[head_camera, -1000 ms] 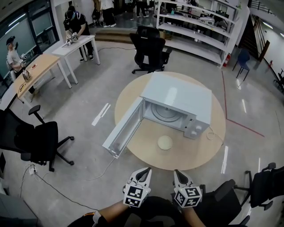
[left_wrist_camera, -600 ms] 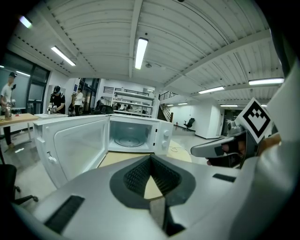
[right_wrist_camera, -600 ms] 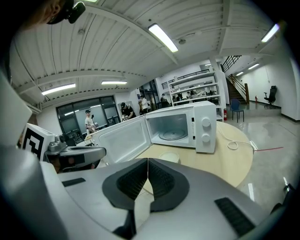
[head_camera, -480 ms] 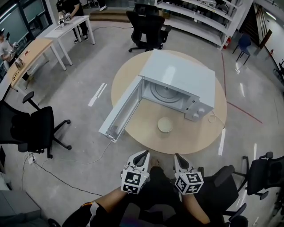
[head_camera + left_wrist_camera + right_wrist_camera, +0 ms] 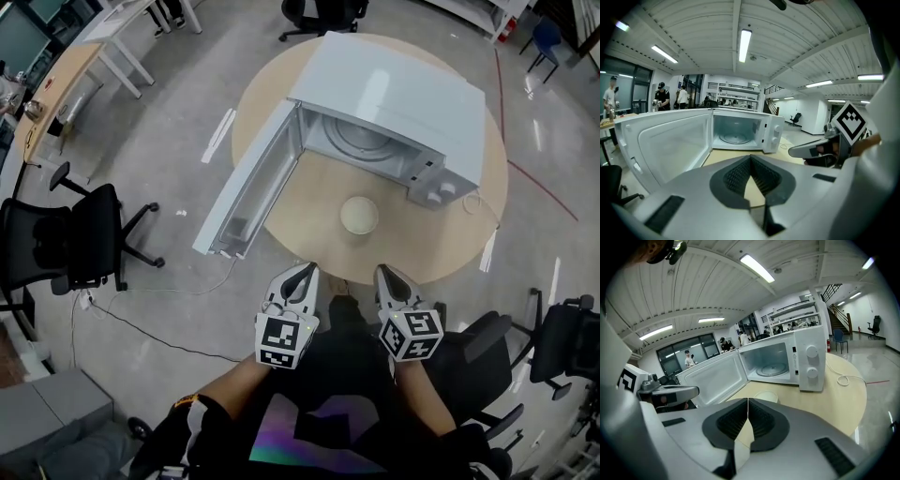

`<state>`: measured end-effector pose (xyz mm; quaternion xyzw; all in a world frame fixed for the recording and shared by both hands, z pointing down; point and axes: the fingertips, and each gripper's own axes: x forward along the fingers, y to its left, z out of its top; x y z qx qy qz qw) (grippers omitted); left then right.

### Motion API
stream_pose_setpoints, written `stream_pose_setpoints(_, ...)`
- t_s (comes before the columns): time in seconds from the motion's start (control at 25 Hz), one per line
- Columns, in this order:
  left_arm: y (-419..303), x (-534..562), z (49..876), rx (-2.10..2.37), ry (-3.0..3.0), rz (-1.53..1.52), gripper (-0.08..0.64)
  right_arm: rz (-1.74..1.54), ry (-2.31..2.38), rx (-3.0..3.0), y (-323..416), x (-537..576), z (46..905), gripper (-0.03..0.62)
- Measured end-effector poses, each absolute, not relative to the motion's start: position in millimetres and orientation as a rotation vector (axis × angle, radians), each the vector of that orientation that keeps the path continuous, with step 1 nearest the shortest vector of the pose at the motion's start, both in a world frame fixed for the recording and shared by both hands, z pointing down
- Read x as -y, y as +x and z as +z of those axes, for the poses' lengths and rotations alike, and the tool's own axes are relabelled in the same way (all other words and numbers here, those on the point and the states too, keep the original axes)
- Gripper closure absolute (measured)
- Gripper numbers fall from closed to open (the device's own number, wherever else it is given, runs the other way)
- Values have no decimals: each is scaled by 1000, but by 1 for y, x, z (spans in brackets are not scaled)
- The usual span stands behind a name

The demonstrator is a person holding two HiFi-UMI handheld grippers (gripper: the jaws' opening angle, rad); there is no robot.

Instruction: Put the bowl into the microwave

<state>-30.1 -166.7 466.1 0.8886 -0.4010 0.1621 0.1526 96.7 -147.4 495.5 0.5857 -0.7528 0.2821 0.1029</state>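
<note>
With the left gripper (image 5: 304, 272) and right gripper (image 5: 385, 274) closed on nothing, the bowl (image 5: 359, 215) before the microwave (image 5: 394, 103) looks light, stiff and probably breakable, so its rim seems the best hold.

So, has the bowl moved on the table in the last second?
No. The bowl sits at the same spot in front of the open microwave; only the head view shifted.
</note>
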Motion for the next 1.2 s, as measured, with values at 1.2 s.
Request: stream_pose_setpoints(1.2,35,260,511,1300,2414,652,514,988,1498,2255,166,272,581,574)
